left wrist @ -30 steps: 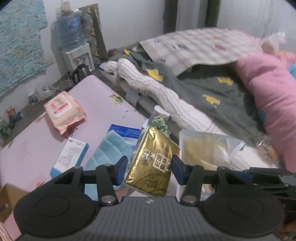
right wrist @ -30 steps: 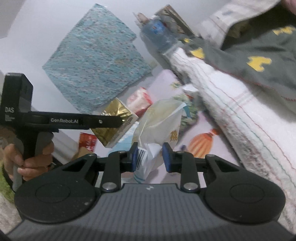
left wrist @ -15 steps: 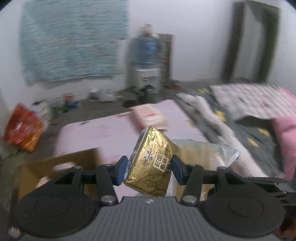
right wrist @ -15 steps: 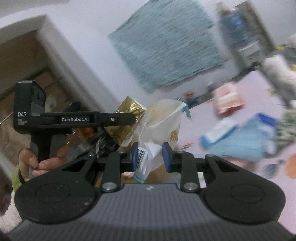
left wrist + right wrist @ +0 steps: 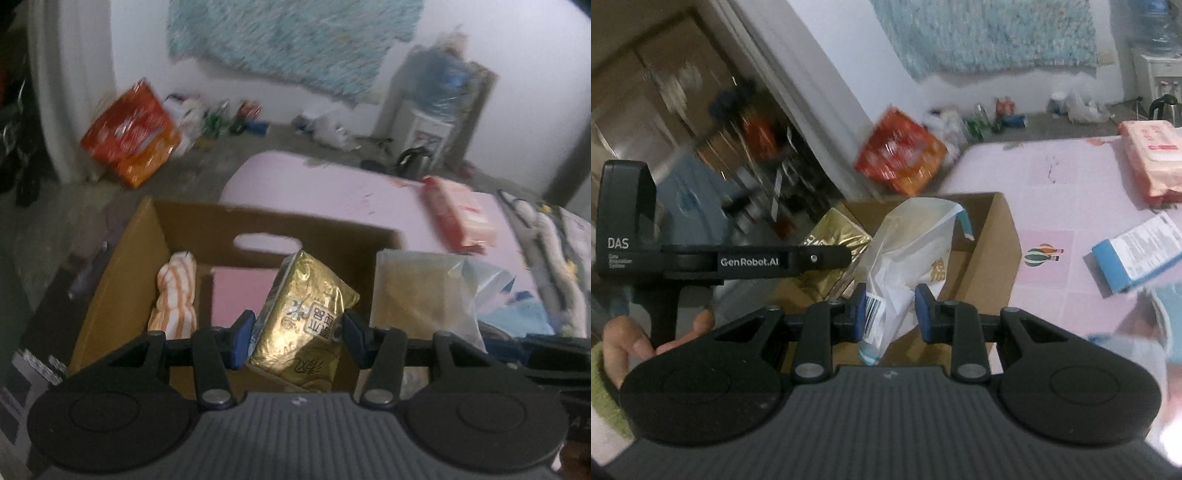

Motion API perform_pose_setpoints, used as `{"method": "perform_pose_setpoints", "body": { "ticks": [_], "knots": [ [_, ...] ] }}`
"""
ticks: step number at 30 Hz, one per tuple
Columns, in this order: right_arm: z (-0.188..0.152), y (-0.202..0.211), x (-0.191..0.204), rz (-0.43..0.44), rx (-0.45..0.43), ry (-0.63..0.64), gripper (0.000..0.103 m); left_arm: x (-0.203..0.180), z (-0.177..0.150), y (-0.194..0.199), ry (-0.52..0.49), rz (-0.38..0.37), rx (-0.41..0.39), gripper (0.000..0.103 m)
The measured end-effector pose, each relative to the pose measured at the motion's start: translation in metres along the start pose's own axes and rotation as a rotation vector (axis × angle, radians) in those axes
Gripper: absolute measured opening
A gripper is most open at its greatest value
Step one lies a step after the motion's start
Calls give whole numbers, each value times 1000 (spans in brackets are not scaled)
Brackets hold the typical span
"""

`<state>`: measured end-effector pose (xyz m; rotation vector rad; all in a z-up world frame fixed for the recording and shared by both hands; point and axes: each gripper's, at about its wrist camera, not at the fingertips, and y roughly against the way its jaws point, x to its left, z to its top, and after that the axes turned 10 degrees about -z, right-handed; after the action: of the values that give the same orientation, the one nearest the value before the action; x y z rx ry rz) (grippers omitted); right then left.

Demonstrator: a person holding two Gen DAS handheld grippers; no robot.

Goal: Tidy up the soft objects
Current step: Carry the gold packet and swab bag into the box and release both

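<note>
My left gripper (image 5: 297,332) is shut on a gold foil tissue pack (image 5: 304,325), held over an open cardboard box (image 5: 147,236). An orange-and-white striped rolled cloth (image 5: 175,295) lies inside the box at its left. In the right wrist view my right gripper (image 5: 891,310) is shut on a clear plastic bag (image 5: 912,243) with a barcode label, above the same cardboard box (image 5: 993,243). The left gripper (image 5: 827,258) reaches in from the left there, carrying the gold pack (image 5: 834,236). The plastic bag (image 5: 421,295) also shows right of the gold pack in the left view.
The box stands at the edge of a pink mat (image 5: 1049,173). On the mat lie a pink wipes pack (image 5: 1152,158) and a blue-and-white box (image 5: 1134,254). An orange bag (image 5: 129,133), bottles and a water dispenser (image 5: 439,107) stand along the wall. A hand (image 5: 624,339) holds the left gripper's handle.
Both grippers swung away from the bed and blankets, across the pink mat, and now hang over the cardboard box. Each still holds its item; the jaws have not changed.
</note>
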<state>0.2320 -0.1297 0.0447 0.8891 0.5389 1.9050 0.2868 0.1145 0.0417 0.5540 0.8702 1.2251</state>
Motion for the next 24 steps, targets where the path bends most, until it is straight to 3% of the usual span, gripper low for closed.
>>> {"method": "perform_pose_setpoints", "body": {
  "ticks": [6,14,19,24],
  "knots": [
    [29,-70,38,-154,79,135,26,30,1,-33,61,16,29,52],
    [40,-132,73,-313,77,331,28,46,-6,-57,92,34,71,52],
    [42,-135,66,-316,69,310,28,52,-9,-59,104,41,77,52],
    [37,-87,43,-231,16,236,28,57,-11,-39,80,82,85,52]
  ]
}}
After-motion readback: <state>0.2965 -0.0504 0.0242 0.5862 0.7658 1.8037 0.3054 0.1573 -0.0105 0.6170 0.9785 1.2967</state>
